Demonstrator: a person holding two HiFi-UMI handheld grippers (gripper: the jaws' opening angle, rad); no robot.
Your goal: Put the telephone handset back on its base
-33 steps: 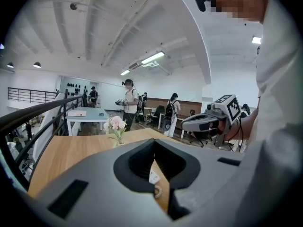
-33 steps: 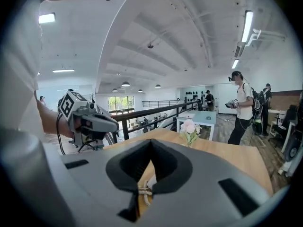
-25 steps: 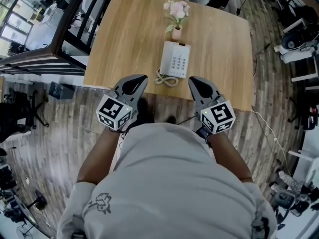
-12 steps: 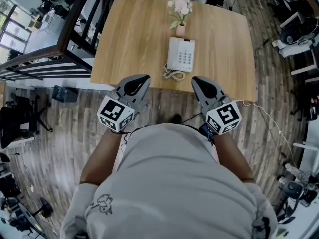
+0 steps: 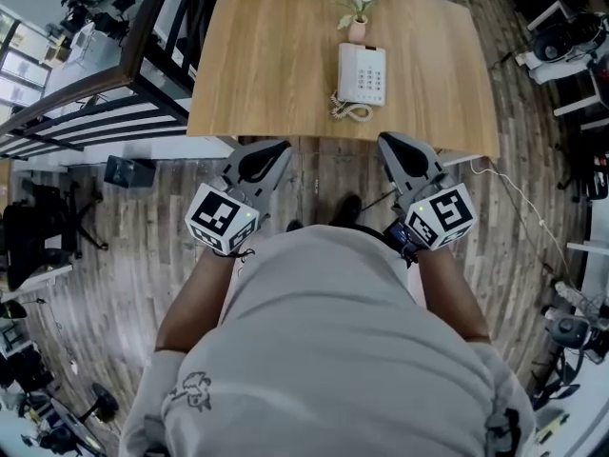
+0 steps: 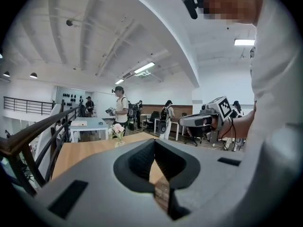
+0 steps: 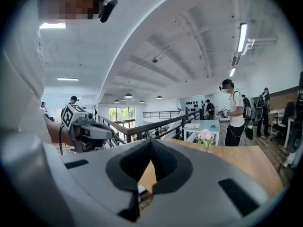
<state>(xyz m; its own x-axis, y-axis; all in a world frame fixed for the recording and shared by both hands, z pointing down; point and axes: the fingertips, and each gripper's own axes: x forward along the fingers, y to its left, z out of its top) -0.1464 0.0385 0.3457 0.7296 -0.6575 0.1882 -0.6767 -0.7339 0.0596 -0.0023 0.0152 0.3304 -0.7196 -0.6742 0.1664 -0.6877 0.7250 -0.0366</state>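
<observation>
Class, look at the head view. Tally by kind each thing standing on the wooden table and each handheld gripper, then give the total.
Telephone: 1
Vase of pink flowers: 1
Grippers: 2, the left gripper and the right gripper
Total: 4

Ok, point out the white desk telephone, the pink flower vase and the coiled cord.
white desk telephone (image 5: 373,77): head view, its keypad.
pink flower vase (image 5: 357,32): head view, vase body.
coiled cord (image 5: 350,112): head view, its loops.
</observation>
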